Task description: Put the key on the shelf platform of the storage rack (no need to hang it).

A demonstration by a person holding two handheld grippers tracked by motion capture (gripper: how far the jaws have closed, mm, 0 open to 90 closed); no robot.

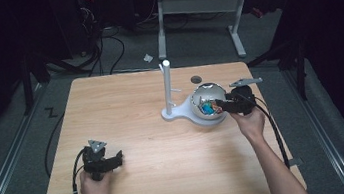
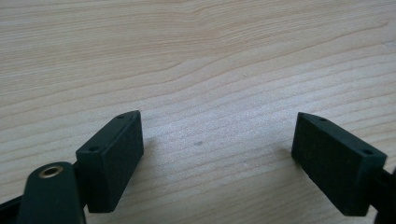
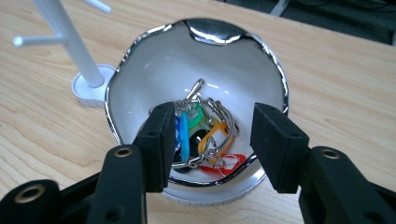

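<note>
A shiny silver-rimmed white bowl (image 1: 206,103) (image 3: 140,70) sits right of the table's middle and holds a tangle of coloured key tags on metal rings (image 3: 205,135) (image 1: 208,108). My right gripper (image 3: 210,137) (image 1: 217,105) stands open at the bowl's near rim, its jaws either side of the tags, nothing held. A white peg stand (image 1: 168,90) (image 3: 70,42) rises just left of the bowl. My left gripper (image 2: 217,154) (image 1: 117,158) is open low over bare wood near the table's front left, with nothing between its jaws.
The wooden table (image 1: 126,113) has wide bare room in its middle and left. A small dark round mark (image 1: 196,79) lies behind the bowl. Beyond the far edge are a white desk frame (image 1: 198,7) and floor cables (image 1: 102,40).
</note>
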